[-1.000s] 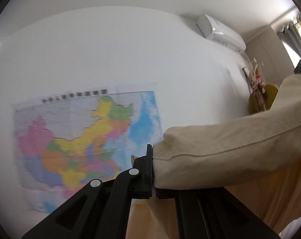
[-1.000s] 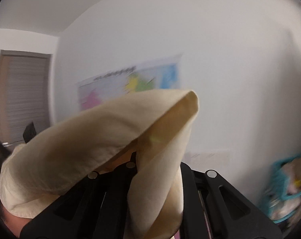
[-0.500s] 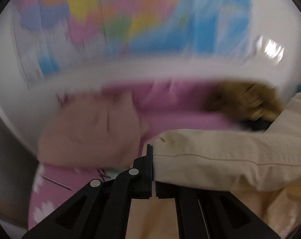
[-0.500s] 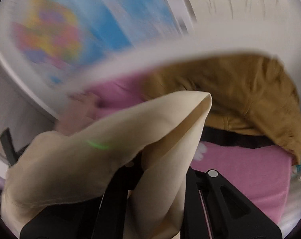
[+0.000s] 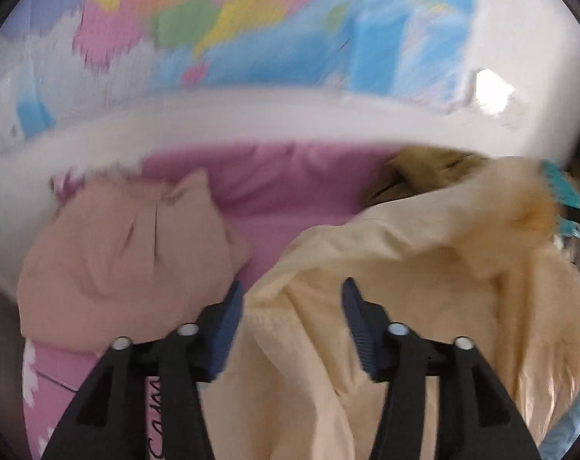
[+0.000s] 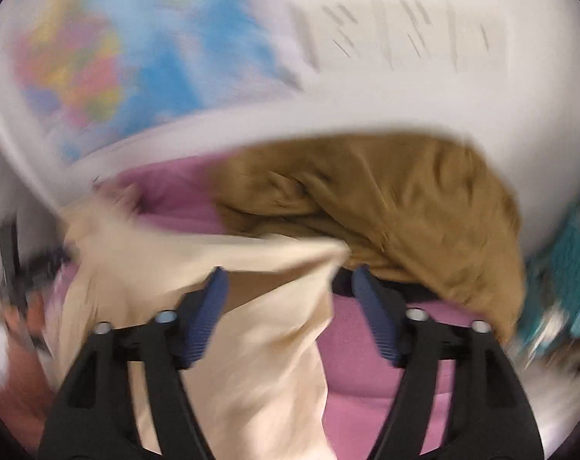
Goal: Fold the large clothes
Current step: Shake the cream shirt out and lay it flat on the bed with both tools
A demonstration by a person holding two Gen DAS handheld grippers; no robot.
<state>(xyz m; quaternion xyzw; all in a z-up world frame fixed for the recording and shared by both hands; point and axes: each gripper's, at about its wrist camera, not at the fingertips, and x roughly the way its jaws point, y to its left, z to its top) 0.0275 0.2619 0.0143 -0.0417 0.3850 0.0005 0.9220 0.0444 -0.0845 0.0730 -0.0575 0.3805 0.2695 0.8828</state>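
Note:
A cream garment lies loose over a pink bedspread. My left gripper hovers over its near edge with the jaws opening; the cloth lies between the blue pads but they do not press it. In the right wrist view the same cream garment drapes between the fingers of my right gripper, whose jaws are also opening wide, with the pads off the cloth. Both views are blurred.
A beige-pink garment lies at the left of the bedspread. A brown garment is heaped at the back right. A teal basket stands at the far right. A coloured map hangs on the white wall behind.
Both grippers swung down from facing the wall to over the bed. Both had been shut on the cream garment and have now let go, and the cloth has dropped onto the bedspread.

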